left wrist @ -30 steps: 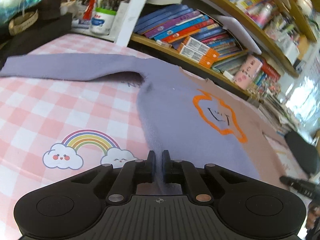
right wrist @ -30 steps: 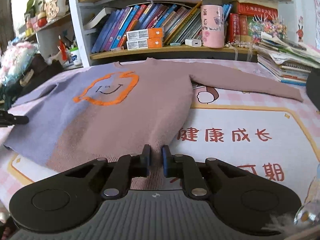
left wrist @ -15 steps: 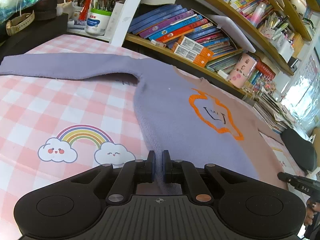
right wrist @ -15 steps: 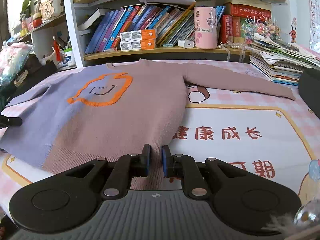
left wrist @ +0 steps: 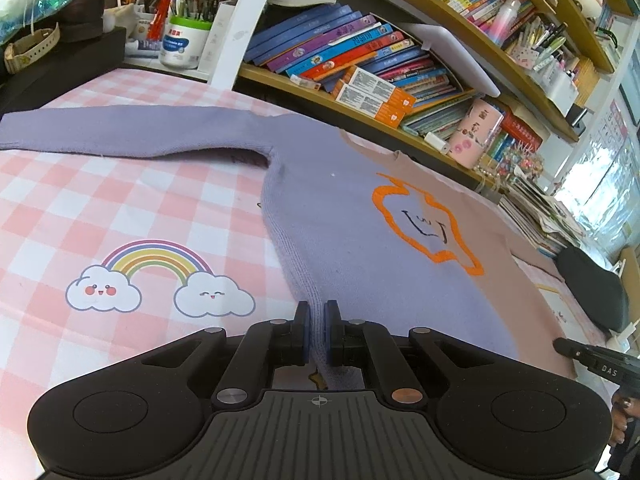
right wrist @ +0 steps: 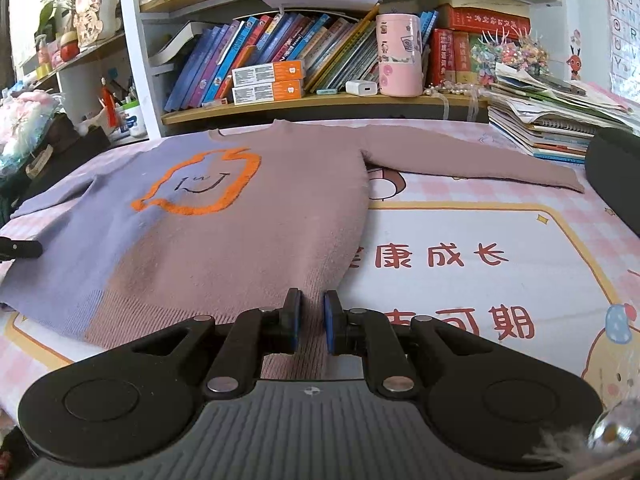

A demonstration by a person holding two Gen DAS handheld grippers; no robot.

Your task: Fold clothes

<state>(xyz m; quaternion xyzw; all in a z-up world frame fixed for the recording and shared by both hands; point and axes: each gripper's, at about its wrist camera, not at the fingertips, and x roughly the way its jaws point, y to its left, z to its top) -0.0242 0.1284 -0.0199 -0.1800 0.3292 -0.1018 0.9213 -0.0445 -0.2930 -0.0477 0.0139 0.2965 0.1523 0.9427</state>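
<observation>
A sweater, lilac on one half and dusty pink on the other, lies spread flat on the table with an orange outlined face on its chest. My left gripper is shut on the lilac bottom corner of the hem. The lilac sleeve stretches out to the left. In the right wrist view the same sweater fills the middle, and my right gripper is shut on the pink ribbed hem. The pink sleeve lies stretched to the right.
A pink checked tablecloth with a rainbow print covers the table. Bookshelves run along the far edge, with a pink cup. A stack of books and a dark rounded object sit at the right.
</observation>
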